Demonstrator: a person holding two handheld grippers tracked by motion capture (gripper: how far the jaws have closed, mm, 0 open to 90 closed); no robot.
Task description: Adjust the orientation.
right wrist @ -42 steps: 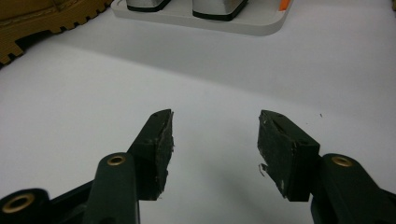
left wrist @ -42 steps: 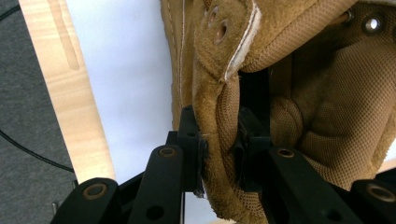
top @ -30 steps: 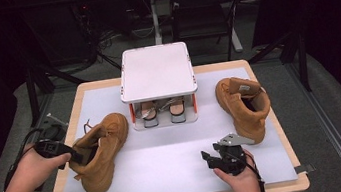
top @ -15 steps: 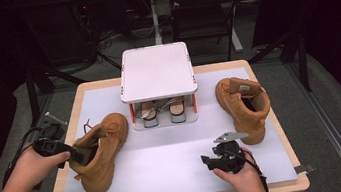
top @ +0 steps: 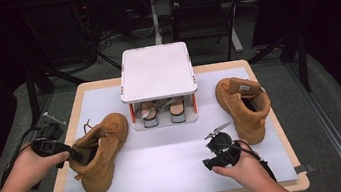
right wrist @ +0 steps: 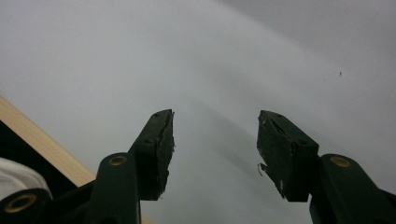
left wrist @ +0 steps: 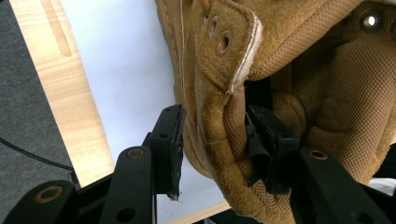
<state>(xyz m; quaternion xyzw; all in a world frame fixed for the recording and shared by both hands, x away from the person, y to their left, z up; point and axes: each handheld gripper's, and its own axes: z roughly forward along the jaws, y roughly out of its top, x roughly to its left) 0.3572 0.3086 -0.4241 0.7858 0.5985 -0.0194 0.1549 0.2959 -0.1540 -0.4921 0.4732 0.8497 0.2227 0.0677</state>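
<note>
A: Left tongs [left wrist: 212, 140] are sitting at the heel collar of the left boot [top: 99, 151], one jaw outside the suede, one inside against the lining. The jaws have just been opening; the collar is between them, and the outer pad is standing slightly off the suede, so I am reading this as a grip being let go, not a hold.

B: And the boot?

A: It is resting on the white mat [top: 167, 162] at the near left of the table [top: 277, 189], toe pointing toward the far side. The second boot [top: 243, 106] is standing at the far right.

B: Right tongs?

A: Right tongs [right wrist: 215, 149] are gaping wide with nothing between them, hovering over bare mat at the near right.

B: Risks?

A: The inner jaw could be snagging the padded lining as the hand is backing out, dragging or tipping the boot. A loose lace could also be catching on a jaw.

B: Containers?

A: The small white shoe rack [top: 157, 72] at the far centre is holding a pair of sandals [top: 160, 112] on its lower shelf, side by side. Its top is carrying nothing.
</note>
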